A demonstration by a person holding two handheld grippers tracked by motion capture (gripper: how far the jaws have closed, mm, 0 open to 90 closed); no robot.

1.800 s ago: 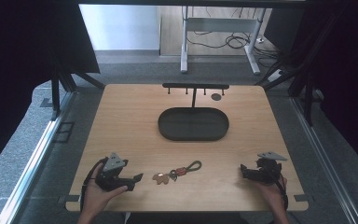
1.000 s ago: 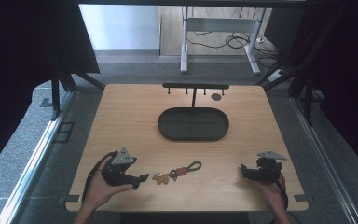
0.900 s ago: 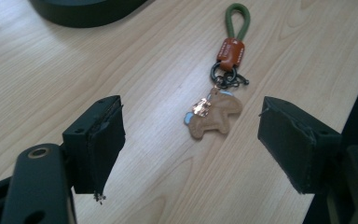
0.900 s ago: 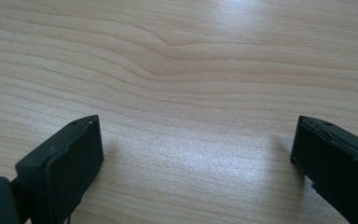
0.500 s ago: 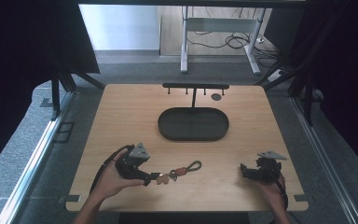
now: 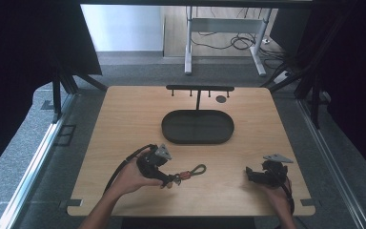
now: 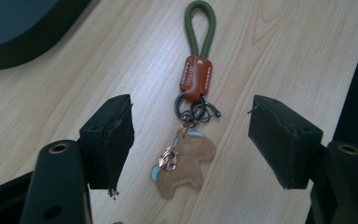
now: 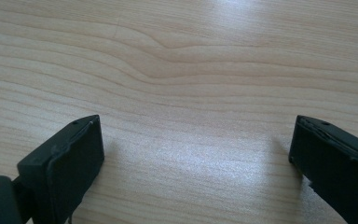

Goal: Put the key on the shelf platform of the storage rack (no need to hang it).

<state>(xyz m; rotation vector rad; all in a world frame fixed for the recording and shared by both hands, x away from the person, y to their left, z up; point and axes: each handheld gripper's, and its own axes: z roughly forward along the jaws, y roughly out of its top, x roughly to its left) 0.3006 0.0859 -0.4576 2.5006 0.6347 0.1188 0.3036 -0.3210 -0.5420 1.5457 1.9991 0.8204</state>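
From the high view, I am holding my left gripper (image 6: 171,180) low over the worktop (image 6: 124,124), its tips right at the near end of the keychain (image 6: 190,172), which is lying flat and running away from the gripper toward the right. My right gripper (image 6: 249,173) is sitting well apart on the far side of the keychain, carrying nothing. A dark oval tray (image 6: 198,137) is lying ahead of both, with a small black rack (image 6: 199,88) behind it.

In the left gripper view, I am looking along released jaws standing wide to either side of the keychain (image 7: 191,126). The tan felt charm (image 7: 186,165) is lying nearest me, midway between the jaws; just beyond it are the dark metal rings (image 7: 196,107), then the orange tab (image 7: 196,77), then the green cord loop (image 7: 200,28) farthest out. I judge it light and floppy: the charm is soft, the rings are loose and could slip or swing, and the cord would bend. The orange tab looks the firmest and thickest place to pinch, though the charm is what is sitting in reach now.

In the right gripper view, my jaws are spread wide over bare wood grain, with nothing between them.
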